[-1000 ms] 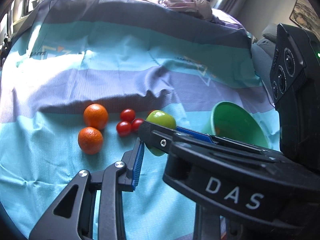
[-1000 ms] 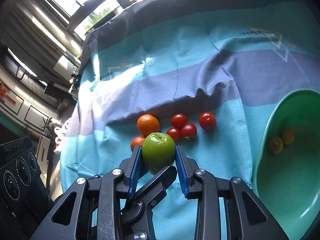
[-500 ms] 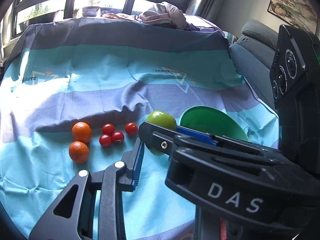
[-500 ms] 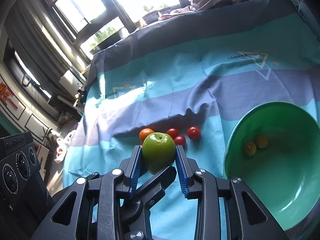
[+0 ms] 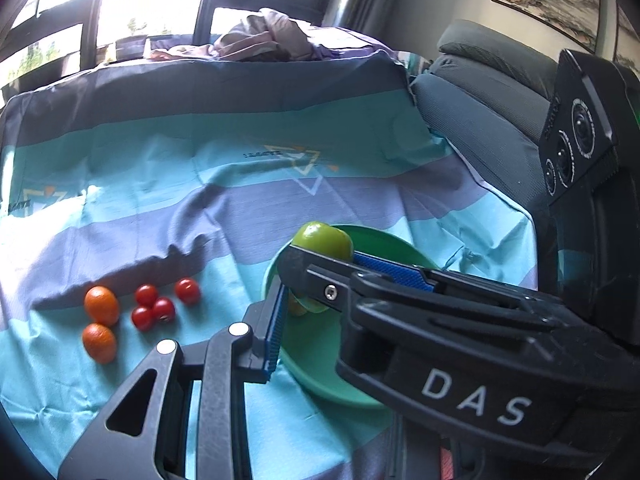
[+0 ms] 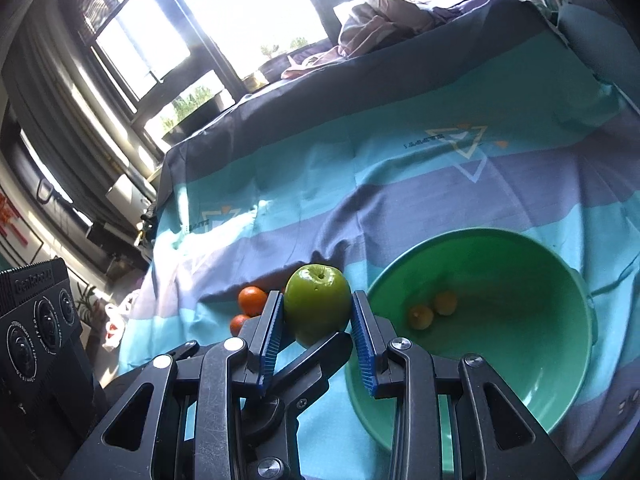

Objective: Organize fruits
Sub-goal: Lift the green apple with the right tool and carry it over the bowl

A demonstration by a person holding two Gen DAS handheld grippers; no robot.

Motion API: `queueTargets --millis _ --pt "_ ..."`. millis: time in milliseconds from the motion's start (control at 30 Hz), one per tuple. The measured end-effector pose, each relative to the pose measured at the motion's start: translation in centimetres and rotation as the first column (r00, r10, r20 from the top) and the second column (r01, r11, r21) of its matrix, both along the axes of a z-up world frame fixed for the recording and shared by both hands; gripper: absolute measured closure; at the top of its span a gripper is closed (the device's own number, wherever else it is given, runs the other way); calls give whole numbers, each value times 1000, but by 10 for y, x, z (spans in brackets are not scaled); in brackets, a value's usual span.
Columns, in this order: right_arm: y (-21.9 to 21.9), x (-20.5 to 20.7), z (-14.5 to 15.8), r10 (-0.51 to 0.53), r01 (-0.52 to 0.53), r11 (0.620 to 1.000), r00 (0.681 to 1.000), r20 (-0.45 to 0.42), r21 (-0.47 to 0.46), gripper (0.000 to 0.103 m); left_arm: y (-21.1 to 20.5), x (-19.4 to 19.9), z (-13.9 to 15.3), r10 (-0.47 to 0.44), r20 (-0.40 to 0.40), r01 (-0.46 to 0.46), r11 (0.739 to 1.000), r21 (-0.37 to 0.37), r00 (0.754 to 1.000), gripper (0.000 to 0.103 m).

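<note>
My right gripper (image 6: 317,298) is shut on a green apple (image 6: 316,306), its blue pads pressing both sides. The apple (image 5: 322,238) hangs just above the left rim of a green bowl (image 6: 480,234) that holds two small yellow-orange fruits (image 6: 420,316). My left gripper (image 5: 316,300) sits close under the right one. One of its fingers (image 6: 316,356) reaches below the apple, and the other is hidden behind the right gripper. Whether it grips anything does not show. Two tangerines (image 5: 101,300) and several cherry tomatoes (image 5: 163,309) lie on the cloth left of the bowl (image 5: 320,364).
A blue, teal and grey striped cloth (image 5: 240,128) covers the surface, with a raised fold behind the loose fruit. Crumpled clothes (image 5: 264,36) lie at the far edge below the windows. A grey sofa (image 5: 480,100) stands to the right.
Both grippers have travelled together up and to the right, carrying the apple from beside the tomatoes and tangerines to the bowl's left rim. The grip on the apple looks the same.
</note>
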State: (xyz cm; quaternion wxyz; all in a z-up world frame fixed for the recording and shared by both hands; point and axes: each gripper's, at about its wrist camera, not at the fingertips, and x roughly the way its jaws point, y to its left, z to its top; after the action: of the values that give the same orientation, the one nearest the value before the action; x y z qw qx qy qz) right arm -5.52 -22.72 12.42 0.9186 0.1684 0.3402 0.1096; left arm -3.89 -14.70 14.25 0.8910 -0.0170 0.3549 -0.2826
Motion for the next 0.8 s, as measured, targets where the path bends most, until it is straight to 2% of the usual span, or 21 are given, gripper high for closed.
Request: queueTargets --millis 367,800 --pt "-41 0 -7 -85 85 996 996 -28 2 68 -41 12 -12 -87 -36 87 996 -3 996 72" --pt "-64 9 -24 -116 116 993 988 -98 -14 68 -60 26 -35 -120 -112 118 993 -25 986 72"
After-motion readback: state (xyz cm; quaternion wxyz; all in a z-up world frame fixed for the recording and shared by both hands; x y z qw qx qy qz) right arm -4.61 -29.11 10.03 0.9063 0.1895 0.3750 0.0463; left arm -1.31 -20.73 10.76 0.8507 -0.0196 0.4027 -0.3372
